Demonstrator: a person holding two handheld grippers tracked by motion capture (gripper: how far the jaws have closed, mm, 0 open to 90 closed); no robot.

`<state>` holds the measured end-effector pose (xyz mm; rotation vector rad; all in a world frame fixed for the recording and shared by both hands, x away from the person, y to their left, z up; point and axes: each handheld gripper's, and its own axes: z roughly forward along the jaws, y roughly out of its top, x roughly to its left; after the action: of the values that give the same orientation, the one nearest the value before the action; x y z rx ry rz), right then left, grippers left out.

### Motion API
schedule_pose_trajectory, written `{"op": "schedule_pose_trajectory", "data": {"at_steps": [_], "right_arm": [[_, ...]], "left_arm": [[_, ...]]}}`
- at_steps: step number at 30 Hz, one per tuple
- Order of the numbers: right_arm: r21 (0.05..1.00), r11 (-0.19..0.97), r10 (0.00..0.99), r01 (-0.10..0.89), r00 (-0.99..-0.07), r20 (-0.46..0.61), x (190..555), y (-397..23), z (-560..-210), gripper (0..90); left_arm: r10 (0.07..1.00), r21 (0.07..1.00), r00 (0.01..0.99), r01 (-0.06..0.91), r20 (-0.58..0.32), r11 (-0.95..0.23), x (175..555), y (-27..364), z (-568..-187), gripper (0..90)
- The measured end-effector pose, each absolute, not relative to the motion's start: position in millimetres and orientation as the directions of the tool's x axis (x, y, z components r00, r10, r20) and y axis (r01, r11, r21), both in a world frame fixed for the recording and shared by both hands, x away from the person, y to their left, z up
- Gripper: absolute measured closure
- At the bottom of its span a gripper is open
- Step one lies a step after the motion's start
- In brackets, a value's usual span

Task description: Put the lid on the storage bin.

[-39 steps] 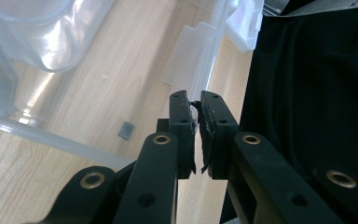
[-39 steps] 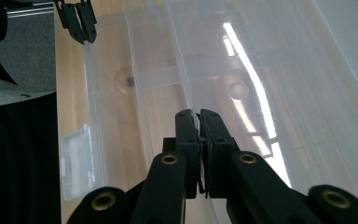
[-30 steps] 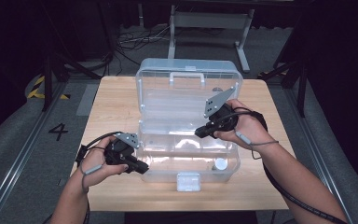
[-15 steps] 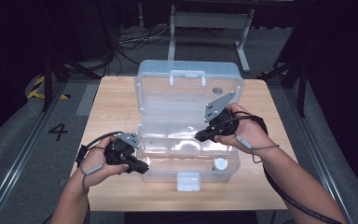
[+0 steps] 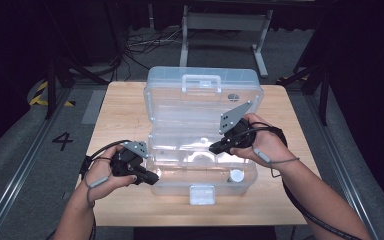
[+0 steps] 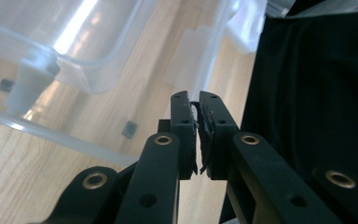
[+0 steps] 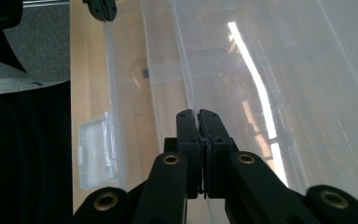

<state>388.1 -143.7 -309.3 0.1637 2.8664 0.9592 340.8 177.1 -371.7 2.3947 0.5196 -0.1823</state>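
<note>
A clear plastic box (image 5: 172, 186) stands on the wooden table (image 5: 115, 115) with its lid (image 5: 205, 95) swung up and back. My left gripper (image 5: 152, 178) lies low at the box's front left corner; its jaws have just been closing and now stand shut with nothing between them. In the left gripper view, the left gripper (image 6: 198, 100) points along the box wall (image 6: 98, 70). My right gripper (image 5: 213, 148) hovers over the right half of the open box, shut. In the right gripper view, the right gripper (image 7: 198, 114) sits above a rim line of the box (image 7: 261, 93).
A white latch (image 5: 202, 194) hangs on the box's front wall. A small white peg (image 5: 236, 175) stands inside near the front right. Dark floor, cables and a metal frame (image 5: 225, 22) lie beyond the table's far edge.
</note>
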Motion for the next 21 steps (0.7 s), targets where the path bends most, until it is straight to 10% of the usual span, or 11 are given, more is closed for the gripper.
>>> {"op": "schedule_pose_trajectory", "data": {"at_steps": [21], "right_arm": [[0.607, 0.792, 0.147, 0.069, -0.986, -0.079, 382.6, -143.3, -312.2, 88.1]], "left_arm": [[0.400, 0.798, 0.894, 0.387, -0.203, -0.462, 330.5, 202.6, -318.7, 89.5]]}}
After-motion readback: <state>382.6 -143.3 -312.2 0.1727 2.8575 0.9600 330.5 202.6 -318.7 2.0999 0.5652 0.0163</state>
